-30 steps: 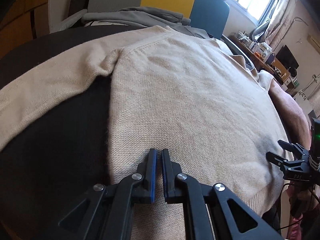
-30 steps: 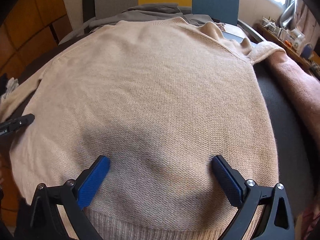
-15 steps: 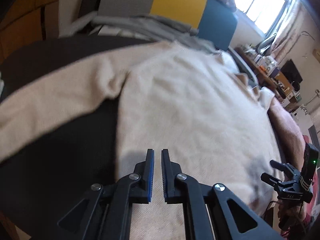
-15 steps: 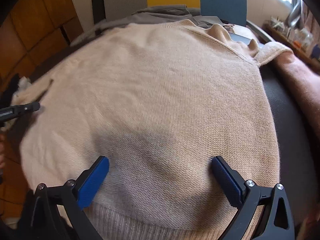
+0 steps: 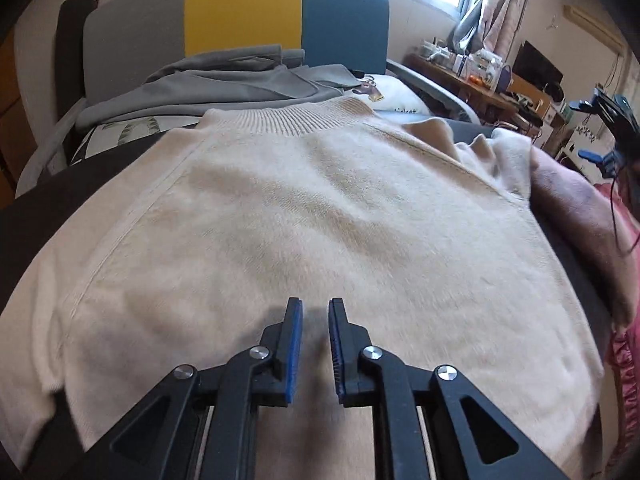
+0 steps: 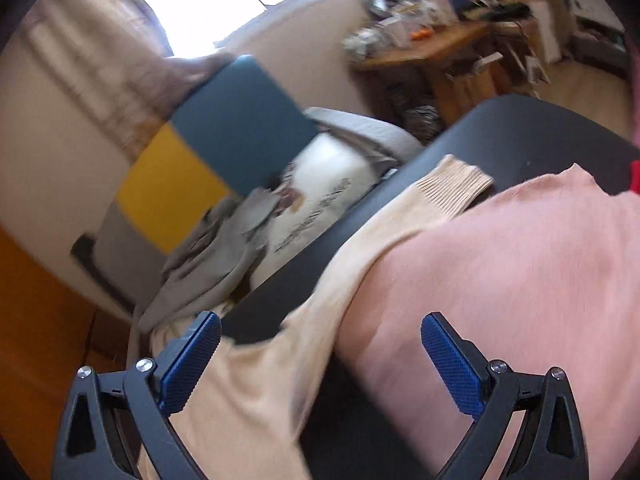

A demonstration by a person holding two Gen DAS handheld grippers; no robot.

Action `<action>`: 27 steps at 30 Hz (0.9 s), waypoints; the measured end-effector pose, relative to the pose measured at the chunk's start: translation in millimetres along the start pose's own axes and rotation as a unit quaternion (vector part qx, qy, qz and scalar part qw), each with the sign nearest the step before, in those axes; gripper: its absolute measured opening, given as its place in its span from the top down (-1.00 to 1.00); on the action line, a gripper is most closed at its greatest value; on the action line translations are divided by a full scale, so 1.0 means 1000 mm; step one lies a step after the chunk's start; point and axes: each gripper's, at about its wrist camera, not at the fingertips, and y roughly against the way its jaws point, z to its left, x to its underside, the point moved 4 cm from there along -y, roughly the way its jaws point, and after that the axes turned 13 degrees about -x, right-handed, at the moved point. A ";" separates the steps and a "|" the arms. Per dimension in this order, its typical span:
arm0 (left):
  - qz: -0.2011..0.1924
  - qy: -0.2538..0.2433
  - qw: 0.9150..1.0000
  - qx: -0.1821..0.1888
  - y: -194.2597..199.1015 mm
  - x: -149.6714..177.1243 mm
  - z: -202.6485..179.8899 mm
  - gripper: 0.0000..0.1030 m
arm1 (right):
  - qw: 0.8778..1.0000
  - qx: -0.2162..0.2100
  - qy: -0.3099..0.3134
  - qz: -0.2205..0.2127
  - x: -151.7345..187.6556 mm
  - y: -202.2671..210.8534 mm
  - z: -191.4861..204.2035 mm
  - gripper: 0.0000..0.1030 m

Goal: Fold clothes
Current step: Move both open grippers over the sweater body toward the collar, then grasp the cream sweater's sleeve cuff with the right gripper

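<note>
A beige knit sweater (image 5: 320, 216) lies flat on a dark table (image 5: 80, 184), collar at the far end. My left gripper (image 5: 314, 346) hovers over the sweater's lower middle, its jaws a narrow gap apart and holding nothing. My right gripper (image 6: 320, 364) is wide open and empty above the sweater's right sleeve (image 6: 352, 264), whose ribbed cuff (image 6: 452, 188) lies on the dark table (image 6: 520, 132). The right gripper also shows at the far right edge of the left wrist view (image 5: 604, 128), raised.
A pink garment (image 6: 520, 280) lies right of the sleeve and partly over it; it also shows in the left wrist view (image 5: 576, 216). Grey clothes (image 5: 224, 80) and a white pillow (image 6: 328, 184) lie beyond the table by a grey, yellow and teal headboard (image 5: 240, 16). A cluttered wooden desk (image 6: 432, 40) stands at the back right.
My left gripper has swung from the sweater's left edge to its middle, its jaws a little wider apart. My right gripper has left the hem and turned right over the sleeve and pink garment.
</note>
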 end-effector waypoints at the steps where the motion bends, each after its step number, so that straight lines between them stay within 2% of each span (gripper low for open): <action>1: 0.001 0.003 1.000 0.001 -0.005 -0.002 -0.002 0.76 | 1.000 0.017 -0.018 -0.006 -0.014 -0.006 -0.014 -0.92; 8: -0.008 0.007 1.000 0.007 -0.018 -0.013 0.001 0.75 | 0.994 0.079 -0.080 -0.003 -0.050 -0.048 -0.075 -0.42; 16: -0.014 0.016 1.000 0.008 -0.016 -0.009 0.002 0.72 | 0.978 0.148 -0.150 0.001 -0.091 -0.094 -0.144 -0.40; 20: -0.012 0.024 1.000 0.013 -0.017 -0.009 0.002 0.69 | 0.975 0.148 -0.164 0.011 -0.089 -0.111 -0.158 -0.41; 23: -0.011 0.029 0.999 0.016 -0.017 -0.009 0.002 0.67 | 0.977 0.161 -0.136 0.003 -0.090 -0.114 -0.154 -0.40; 24: -0.011 0.031 0.999 0.017 -0.017 -0.008 0.002 0.65 | 0.978 0.166 -0.126 0.003 -0.090 -0.115 -0.153 -0.26; 25: -0.011 0.032 0.999 0.017 -0.017 -0.008 0.002 0.65 | 0.979 0.168 -0.120 0.008 -0.088 -0.117 -0.153 0.56; 26: -0.013 0.029 0.999 0.015 -0.016 -0.008 0.001 0.65 | 0.979 0.169 -0.113 0.012 -0.086 -0.119 -0.152 0.90; 27: -0.015 0.027 0.999 0.014 -0.016 -0.008 0.001 0.64 | 0.979 0.171 -0.106 0.012 -0.086 -0.119 -0.151 0.90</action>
